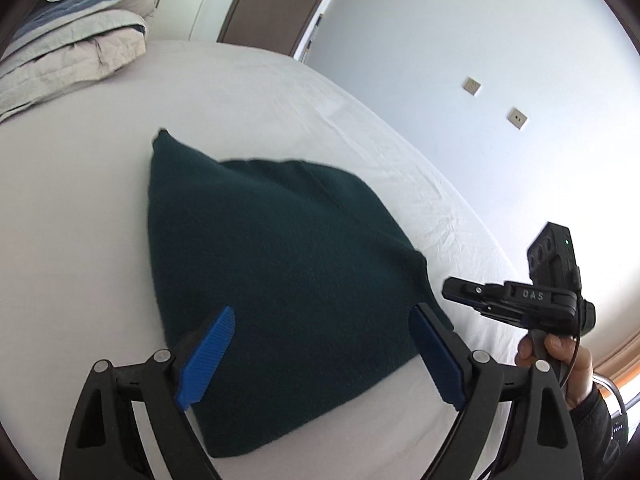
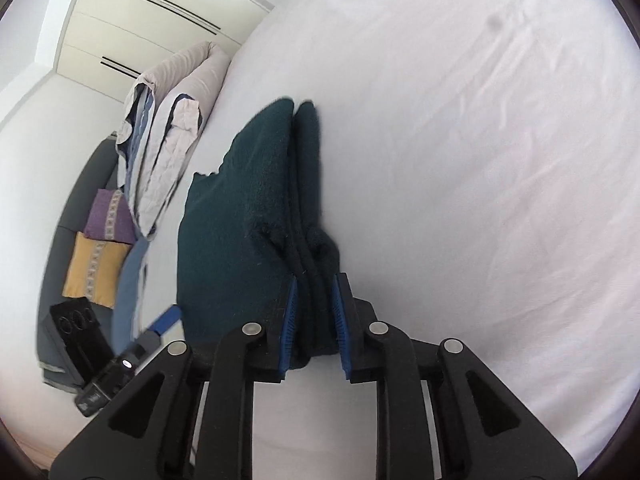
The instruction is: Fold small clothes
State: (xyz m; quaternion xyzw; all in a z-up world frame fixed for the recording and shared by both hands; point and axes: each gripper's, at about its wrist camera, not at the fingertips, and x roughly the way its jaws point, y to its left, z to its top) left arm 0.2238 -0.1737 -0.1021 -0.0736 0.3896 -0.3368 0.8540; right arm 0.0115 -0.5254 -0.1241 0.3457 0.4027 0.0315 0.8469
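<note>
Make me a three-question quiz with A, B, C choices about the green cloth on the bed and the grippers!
1. Where does the dark green garment lie?
A. on the white bed sheet
B. on a wooden floor
C. inside a basket

2. What colour are the gripper pads?
A. red
B. blue
C. yellow

3. What is the right gripper doing?
A. standing wide open above bare sheet
B. pinching a bunched edge of the garment
C. holding a pillow

Answers:
1. A, the sheet shows all around the garment in both views.
2. B, blue ribbed pads sit on the black fingers of both grippers.
3. B, in the right wrist view the pads press on folded green layers, while the left gripper stands open over the garment.
</note>
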